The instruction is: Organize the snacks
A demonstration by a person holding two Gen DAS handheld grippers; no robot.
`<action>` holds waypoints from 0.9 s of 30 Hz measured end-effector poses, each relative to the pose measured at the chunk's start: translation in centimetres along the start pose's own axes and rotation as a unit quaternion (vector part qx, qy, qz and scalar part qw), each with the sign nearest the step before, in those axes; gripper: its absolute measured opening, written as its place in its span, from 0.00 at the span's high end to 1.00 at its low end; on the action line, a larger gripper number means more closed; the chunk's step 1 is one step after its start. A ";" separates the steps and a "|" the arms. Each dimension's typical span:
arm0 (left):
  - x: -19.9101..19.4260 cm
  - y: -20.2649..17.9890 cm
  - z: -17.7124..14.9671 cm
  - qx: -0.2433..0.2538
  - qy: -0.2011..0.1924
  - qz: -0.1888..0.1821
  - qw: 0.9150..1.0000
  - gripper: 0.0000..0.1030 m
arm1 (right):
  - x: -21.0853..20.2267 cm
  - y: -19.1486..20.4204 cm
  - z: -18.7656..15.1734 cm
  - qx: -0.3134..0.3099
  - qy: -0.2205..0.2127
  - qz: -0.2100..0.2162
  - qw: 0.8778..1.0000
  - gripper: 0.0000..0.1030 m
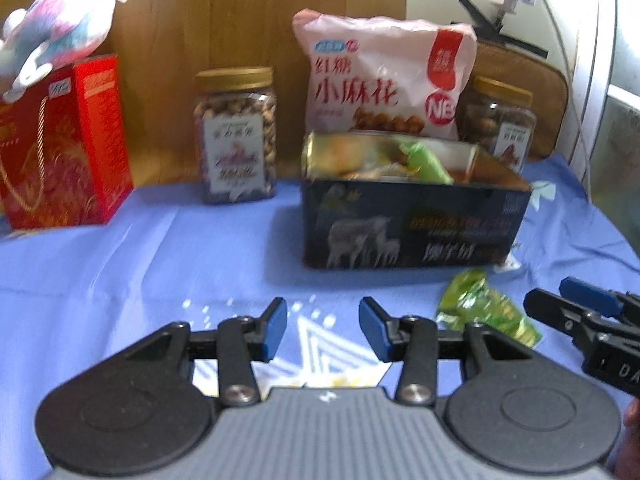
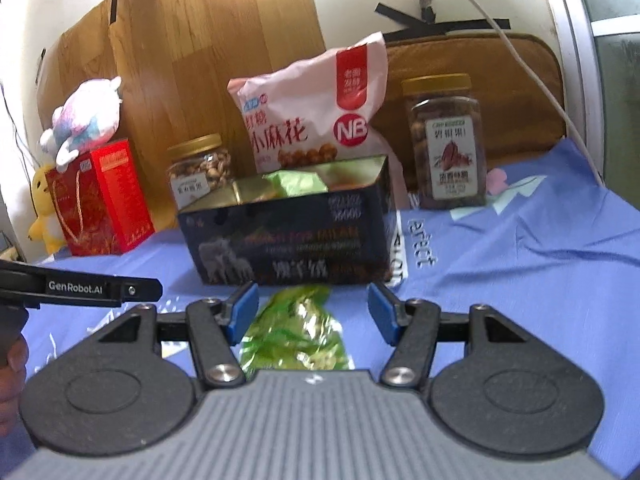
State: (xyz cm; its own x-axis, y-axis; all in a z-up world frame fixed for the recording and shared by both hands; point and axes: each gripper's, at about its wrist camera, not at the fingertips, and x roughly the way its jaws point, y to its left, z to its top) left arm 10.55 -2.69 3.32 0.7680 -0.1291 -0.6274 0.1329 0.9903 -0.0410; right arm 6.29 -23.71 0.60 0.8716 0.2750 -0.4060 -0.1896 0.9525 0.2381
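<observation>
A green snack packet [image 2: 298,334] lies on the blue cloth just in front of the dark tin box [image 2: 292,248]; it also shows in the left wrist view [image 1: 486,308]. My right gripper [image 2: 313,312] is open, with the packet between its jaws, which stand apart from it. My left gripper [image 1: 323,328] is open and empty over bare cloth, left of the packet. The open tin box [image 1: 412,236] holds several wrapped snacks, one of them green [image 1: 426,160].
A pink snack bag [image 1: 384,80] stands behind the box. Two gold-lidded nut jars [image 1: 236,136] [image 2: 446,144] flank it. A red gift bag [image 1: 60,148] with a plush toy [image 1: 60,32] on top stands at the left. A white cable [image 2: 532,80] hangs at the right.
</observation>
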 end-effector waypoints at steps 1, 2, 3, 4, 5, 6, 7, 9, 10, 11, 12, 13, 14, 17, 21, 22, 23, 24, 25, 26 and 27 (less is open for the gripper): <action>0.0 0.2 -0.3 0.000 0.002 0.003 1.000 0.60 | 0.1 0.2 -0.3 -0.002 0.007 0.000 1.000 0.39; 0.1 0.4 -0.6 -0.001 0.004 0.005 1.000 0.59 | 0.1 0.3 -0.4 -0.004 0.012 0.000 1.000 0.39; 0.1 0.5 -0.9 -0.001 0.006 0.009 1.000 0.57 | 0.1 0.4 -0.4 -0.006 0.009 0.000 1.000 0.39; 0.2 0.6 -1.2 -0.002 0.007 0.012 1.000 0.57 | 0.1 0.3 -0.4 -0.003 0.009 0.003 1.000 0.38; 0.2 0.7 -1.5 -0.002 0.008 0.014 1.000 0.56 | 0.1 0.1 -0.4 0.002 0.011 0.004 1.000 0.38; 0.3 0.8 -1.7 -0.001 0.009 0.016 1.000 0.56 | 0.2 -0.2 -0.4 0.011 0.014 0.005 1.000 0.38; 0.4 0.8 -2.0 0.000 0.011 0.018 1.000 0.56 | 0.3 -0.5 -0.4 0.021 0.017 0.005 1.000 0.38; 0.7 0.9 -2.3 0.000 0.014 0.018 1.000 0.55 | 0.3 -1.0 -0.4 0.037 0.019 0.006 0.999 0.38; 0.7 0.9 -2.4 0.001 0.015 0.019 1.000 0.55 | 0.3 -1.1 -0.4 0.039 0.019 0.007 0.999 0.38; 0.8 0.8 -2.6 0.002 0.016 0.020 1.000 0.55 | 0.3 -1.1 -0.4 0.040 0.020 0.007 0.999 0.38; 0.8 0.8 -2.7 0.005 0.014 0.021 1.000 0.53 | 0.3 -1.0 -0.4 0.038 0.020 0.007 0.999 0.38; 0.8 0.7 -2.8 0.009 0.011 0.024 1.000 0.52 | 0.3 -0.9 -0.4 0.036 0.021 0.007 0.999 0.38; 0.8 0.5 -2.9 0.014 0.009 0.028 0.999 0.50 | 0.3 -0.8 -0.4 0.035 0.021 0.007 0.999 0.38; 0.8 0.2 -3.1 0.024 0.004 0.033 0.999 0.45 | 0.4 -0.9 -0.4 0.038 0.023 0.006 0.999 0.38; 0.5 -0.3 -3.4 0.041 -0.009 0.039 0.998 0.45 | 0.4 -1.0 -0.4 0.039 0.024 0.006 0.999 0.38; 0.4 -0.5 -3.4 0.047 -0.015 0.040 0.998 0.45 | 0.4 -1.0 -0.4 0.039 0.023 0.006 0.999 0.38; 0.2 -0.7 -3.6 0.054 -0.022 0.043 0.997 0.44 | 0.4 -1.0 -0.4 0.038 0.023 0.008 0.999 0.38; 0.0 -0.8 -3.6 0.060 -0.027 0.044 0.997 0.43 | 0.4 -1.0 -0.3 0.037 0.023 0.009 0.999 0.38; -0.2 -1.1 -3.7 0.066 -0.033 0.046 0.996 0.41 | 0.4 -1.0 -0.3 0.036 0.024 0.010 0.999 0.38; -0.3 -1.2 -3.8 0.071 -0.037 0.047 0.996 0.36 | 0.5 -1.0 -0.3 0.036 0.026 0.012 0.999 0.37; -0.4 -1.3 -3.8 0.075 -0.040 0.047 0.995 0.30 | 0.5 -1.0 -0.3 0.035 0.027 0.014 0.999 0.36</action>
State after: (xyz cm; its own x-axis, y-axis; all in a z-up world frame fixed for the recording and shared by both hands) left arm 7.72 -3.75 0.66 0.8284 -0.0462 -0.5583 0.1460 0.9800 0.1354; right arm 6.82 -24.45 -0.12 0.8399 0.3099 -0.4455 -0.1802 0.9336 0.3098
